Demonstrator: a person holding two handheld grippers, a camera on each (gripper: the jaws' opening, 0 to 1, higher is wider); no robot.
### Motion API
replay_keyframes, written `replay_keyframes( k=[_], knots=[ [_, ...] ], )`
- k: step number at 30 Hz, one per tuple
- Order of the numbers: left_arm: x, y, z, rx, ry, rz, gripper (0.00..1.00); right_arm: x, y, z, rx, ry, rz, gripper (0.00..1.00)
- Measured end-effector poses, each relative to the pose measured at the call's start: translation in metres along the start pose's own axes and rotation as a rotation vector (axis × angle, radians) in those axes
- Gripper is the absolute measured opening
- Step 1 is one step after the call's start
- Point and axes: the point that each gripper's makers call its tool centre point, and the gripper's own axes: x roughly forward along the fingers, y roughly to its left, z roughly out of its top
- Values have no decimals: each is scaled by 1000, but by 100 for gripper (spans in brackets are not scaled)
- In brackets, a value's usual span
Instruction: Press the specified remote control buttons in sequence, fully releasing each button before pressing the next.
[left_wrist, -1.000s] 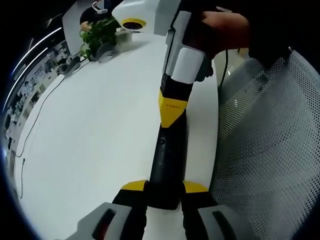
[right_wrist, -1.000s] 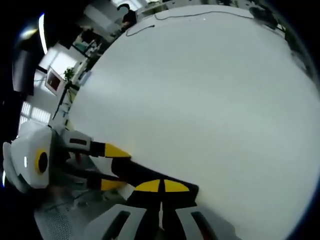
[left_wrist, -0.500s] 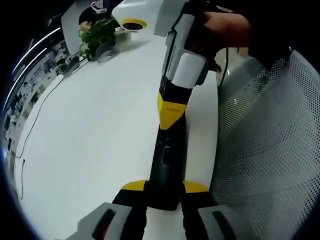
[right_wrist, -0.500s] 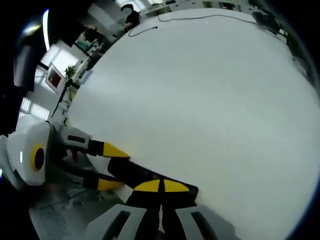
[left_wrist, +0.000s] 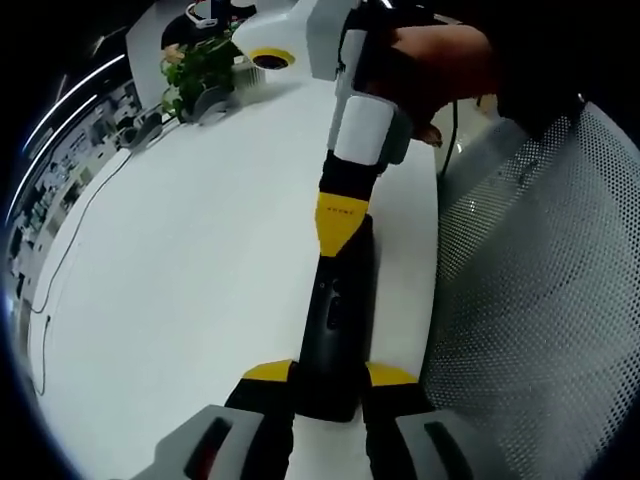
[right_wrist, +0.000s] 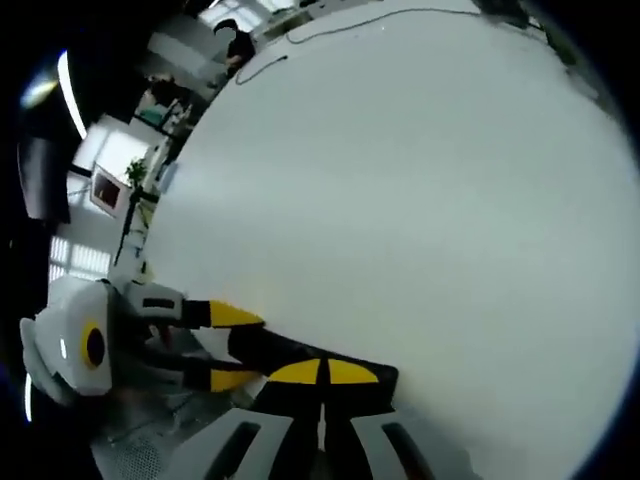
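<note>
In the left gripper view, the left gripper (left_wrist: 330, 375) pinches the near end of a long black remote control (left_wrist: 335, 320) lying on the white counter (left_wrist: 190, 270); the right gripper (left_wrist: 340, 222), yellow-tipped, touches its far end. In the right gripper view, the right gripper's jaws are pressed together over the remote.

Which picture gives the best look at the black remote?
The left gripper view: the remote runs lengthwise up the picture, top face showing, held by the left claw. The right gripper view shows just a dark sliver.

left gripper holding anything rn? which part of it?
Yes: the left gripper is shut on the black remote control, clamping its near end. The right gripper, jaws together, presses down further up the remote.
</note>
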Motion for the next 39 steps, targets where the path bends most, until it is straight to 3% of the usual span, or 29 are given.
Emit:
replay_keyframes(
  k=[5,12,19,32,39],
  knots=[
    [0,0,0,0,-2,0,25,-2,2,0,-38,3,-29,0],
    [0,0,0,-5,-5,1,25,0,15,-5,-30,31,35,0],
    [0,-1,0,-5,-6,1,26,5,14,-13,-92,73,-3,0],
    [-1,-1,0,-6,-7,-1,26,7,14,-13,-236,71,-67,0],
    [0,-1,1,-5,-5,-3,26,7,11,-12,-195,56,-52,0]
  ],
)
